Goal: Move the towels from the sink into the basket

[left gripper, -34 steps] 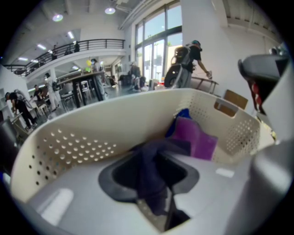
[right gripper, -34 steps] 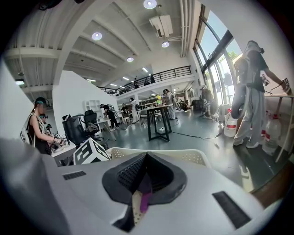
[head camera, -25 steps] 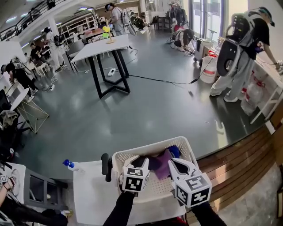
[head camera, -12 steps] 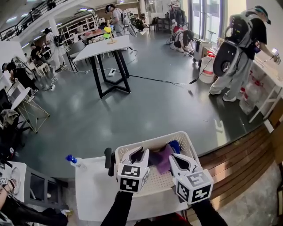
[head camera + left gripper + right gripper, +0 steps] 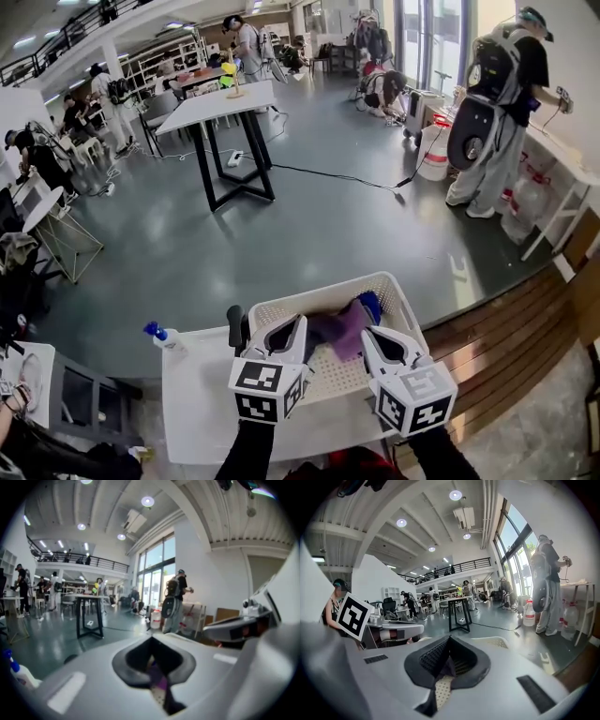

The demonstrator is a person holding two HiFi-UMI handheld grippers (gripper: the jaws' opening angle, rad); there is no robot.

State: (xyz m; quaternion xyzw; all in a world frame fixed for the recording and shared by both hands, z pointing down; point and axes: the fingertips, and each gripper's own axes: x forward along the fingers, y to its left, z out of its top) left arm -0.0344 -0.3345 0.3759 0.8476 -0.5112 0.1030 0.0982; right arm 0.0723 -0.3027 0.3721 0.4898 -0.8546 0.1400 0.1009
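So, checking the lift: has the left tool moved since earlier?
Yes: left tool rose back toward the basket's near rim, jaws just closed on purple towel.

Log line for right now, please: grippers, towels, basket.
left gripper: jaws just closed, nothing seen between them | right gripper: shut | purple towel, blue towel: in basket | both grippers at basket's near side
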